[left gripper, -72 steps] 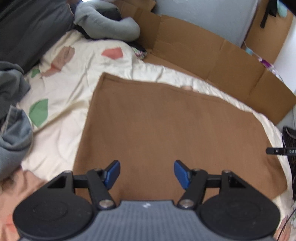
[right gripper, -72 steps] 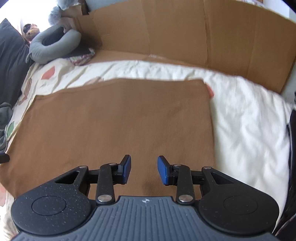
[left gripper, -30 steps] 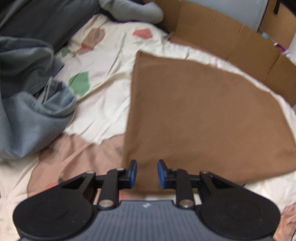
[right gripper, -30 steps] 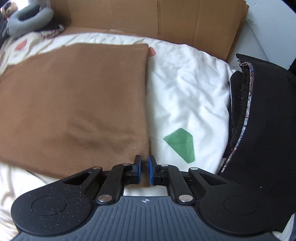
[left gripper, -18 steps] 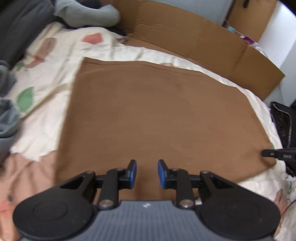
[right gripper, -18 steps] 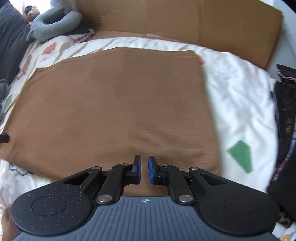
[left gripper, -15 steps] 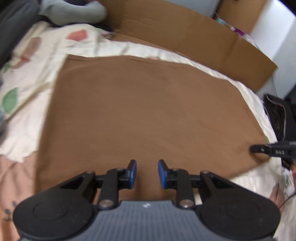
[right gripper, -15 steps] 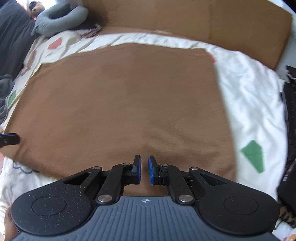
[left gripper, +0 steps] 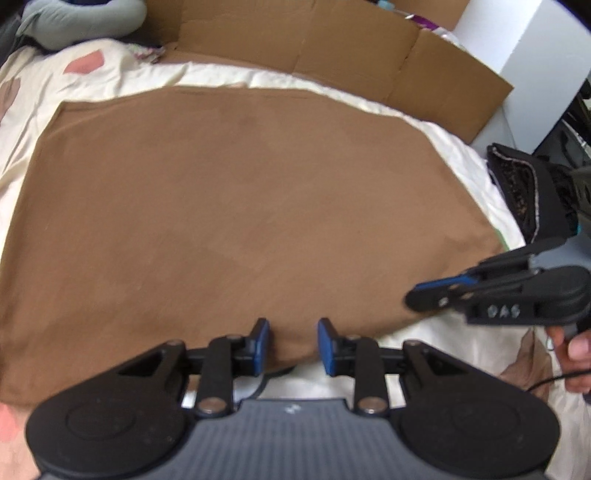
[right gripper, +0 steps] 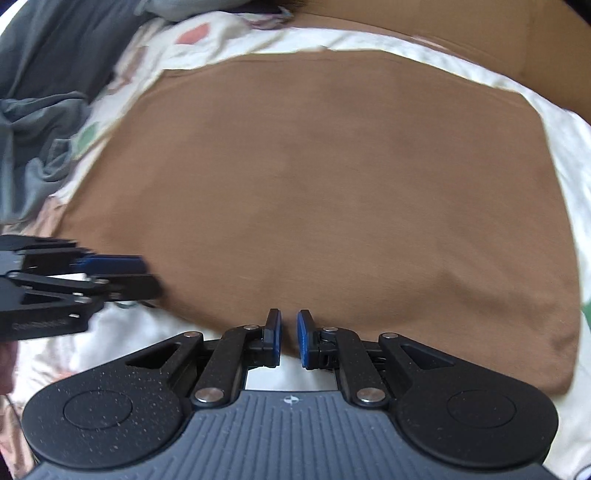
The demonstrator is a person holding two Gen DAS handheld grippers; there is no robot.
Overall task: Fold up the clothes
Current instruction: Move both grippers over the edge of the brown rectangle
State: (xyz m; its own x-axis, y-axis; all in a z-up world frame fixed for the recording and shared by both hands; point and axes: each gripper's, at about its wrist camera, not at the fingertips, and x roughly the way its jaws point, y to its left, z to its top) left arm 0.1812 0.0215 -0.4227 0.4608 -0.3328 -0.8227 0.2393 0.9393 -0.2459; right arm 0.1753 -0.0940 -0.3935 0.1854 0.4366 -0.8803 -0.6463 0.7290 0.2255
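A brown garment (left gripper: 236, 206) lies flat in a rectangle on the cream bedsheet (left gripper: 458, 147); it also fills the right wrist view (right gripper: 325, 192). My left gripper (left gripper: 291, 343) sits at the garment's near edge with its jaws a little apart and the edge of the cloth between them. My right gripper (right gripper: 289, 338) sits at the same near edge further right, its jaws almost together with a thin gap over the cloth. Each gripper shows in the other's view: the right one (left gripper: 436, 293) at the right, the left one (right gripper: 122, 275) at the left.
Brown cardboard (left gripper: 332, 48) stands along the far side of the bed. A grey neck pillow (left gripper: 77, 22) lies at the far left. Grey clothes (right gripper: 37, 122) are heaped on the left. A dark bag (left gripper: 528, 192) sits off the bed's right side.
Both grippers have moved in toward the middle of the garment's near edge and now stand close to each other. The left jaws narrowed earlier; the right jaws stay nearly closed.
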